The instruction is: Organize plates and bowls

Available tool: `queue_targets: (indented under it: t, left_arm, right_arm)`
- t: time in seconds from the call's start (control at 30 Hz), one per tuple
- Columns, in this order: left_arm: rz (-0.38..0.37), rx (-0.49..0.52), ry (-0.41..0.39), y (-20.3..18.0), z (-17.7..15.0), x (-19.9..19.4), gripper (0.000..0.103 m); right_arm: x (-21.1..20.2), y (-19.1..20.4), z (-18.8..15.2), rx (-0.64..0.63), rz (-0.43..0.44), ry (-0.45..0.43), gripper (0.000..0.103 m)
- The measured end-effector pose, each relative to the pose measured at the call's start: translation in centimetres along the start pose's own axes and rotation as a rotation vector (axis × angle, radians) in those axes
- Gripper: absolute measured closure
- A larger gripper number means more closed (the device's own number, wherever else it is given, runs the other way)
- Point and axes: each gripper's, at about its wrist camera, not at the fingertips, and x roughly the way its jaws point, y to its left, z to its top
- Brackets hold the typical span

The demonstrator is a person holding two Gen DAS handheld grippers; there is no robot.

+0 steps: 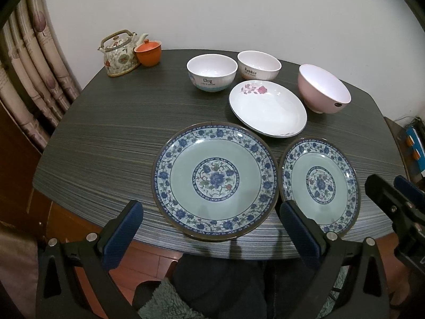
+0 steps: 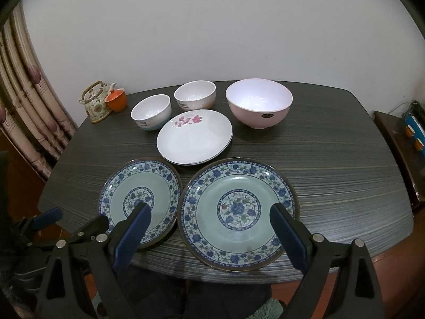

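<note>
Two blue-flowered green plates lie side by side at the table's near edge: the left one (image 1: 215,178) (image 2: 139,202) and the right one (image 1: 320,183) (image 2: 237,212). Behind them is a white plate with a pink flower (image 1: 267,107) (image 2: 195,137). Further back stand a "Dog" bowl (image 1: 211,72) (image 2: 151,111), a "Rabbit" bowl (image 1: 259,65) (image 2: 195,97) and a pink bowl (image 1: 322,91) (image 2: 259,103). My left gripper (image 1: 209,210) is open and empty, in front of the left plate. My right gripper (image 2: 211,212) is open and empty, over the right plate's near part.
The dark striped table (image 1: 106,133) (image 2: 345,159) stands against a white wall. A flowered teapot (image 1: 119,53) (image 2: 97,101) and an orange lidded cup (image 1: 148,51) (image 2: 116,100) sit at its back left corner. A curtain (image 1: 34,74) hangs on the left. A side shelf (image 2: 398,146) stands on the right.
</note>
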Motion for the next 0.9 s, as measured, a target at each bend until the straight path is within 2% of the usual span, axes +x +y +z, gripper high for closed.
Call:
queue_targets:
  t: [0.6, 0.9]
  left_arm:
    - [-0.001, -0.006, 0.013, 0.3, 0.1, 0.2, 0.001]
    - [-0.012, -0.033, 0.026, 1.3, 0.4, 0.5, 0.001]
  right_arm:
    - [0.2, 0.2, 0.0, -0.005, 0.011, 0.006, 0.01]
    - [0.7, 0.3, -0.1, -0.041, 0.065, 0.02, 0.01]
